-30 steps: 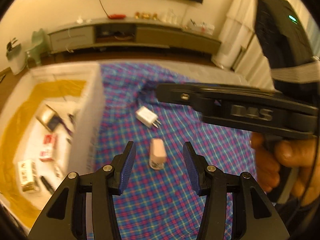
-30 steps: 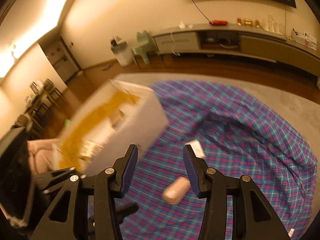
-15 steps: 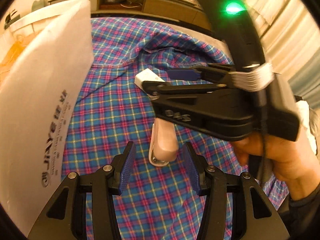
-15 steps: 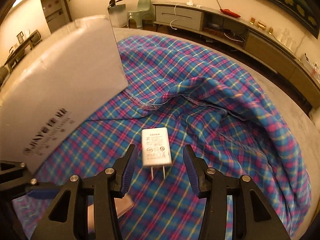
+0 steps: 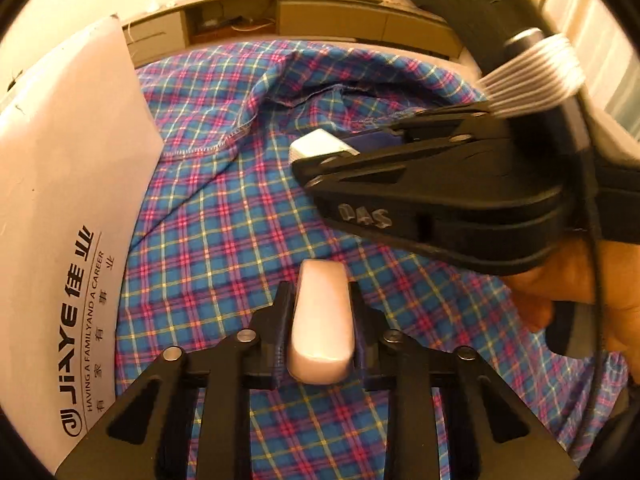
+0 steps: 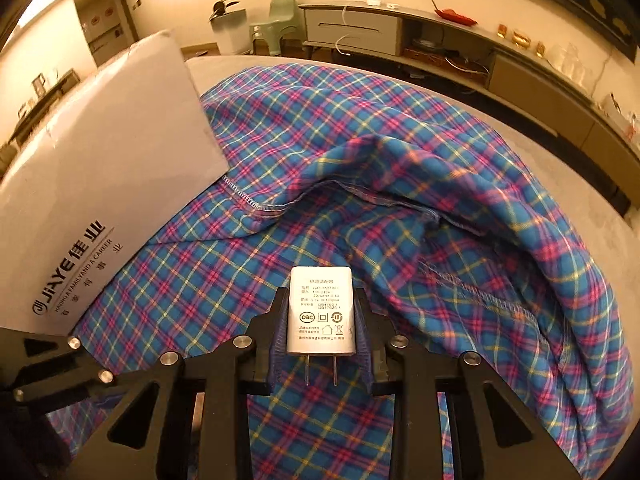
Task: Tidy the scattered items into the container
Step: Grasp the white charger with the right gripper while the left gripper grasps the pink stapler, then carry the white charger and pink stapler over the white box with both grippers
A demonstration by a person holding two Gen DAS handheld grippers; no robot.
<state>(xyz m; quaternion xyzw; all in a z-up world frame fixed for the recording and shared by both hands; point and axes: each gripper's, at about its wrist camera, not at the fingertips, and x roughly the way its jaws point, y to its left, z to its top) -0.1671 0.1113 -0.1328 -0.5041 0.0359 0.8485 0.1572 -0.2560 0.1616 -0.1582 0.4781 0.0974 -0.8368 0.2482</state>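
Note:
My left gripper is shut on a small pink bottle that lies lengthwise between its fingers, just above the plaid cloth. My right gripper is shut on a white plug charger, prongs pointing back toward the camera. The right gripper also shows in the left wrist view, holding the charger beyond the bottle. The white cardboard box, the container, stands at the left in both views; only its outer wall shows.
The blue and pink plaid cloth is rumpled, with a raised fold across the middle and right. A low TV cabinet and a green chair stand along the far wall. My left gripper's arm is at lower left.
Both grippers have moved down to the cloth and closed. The left one now grips the pink bottle, the right one the white charger. Both were open half a second ago.

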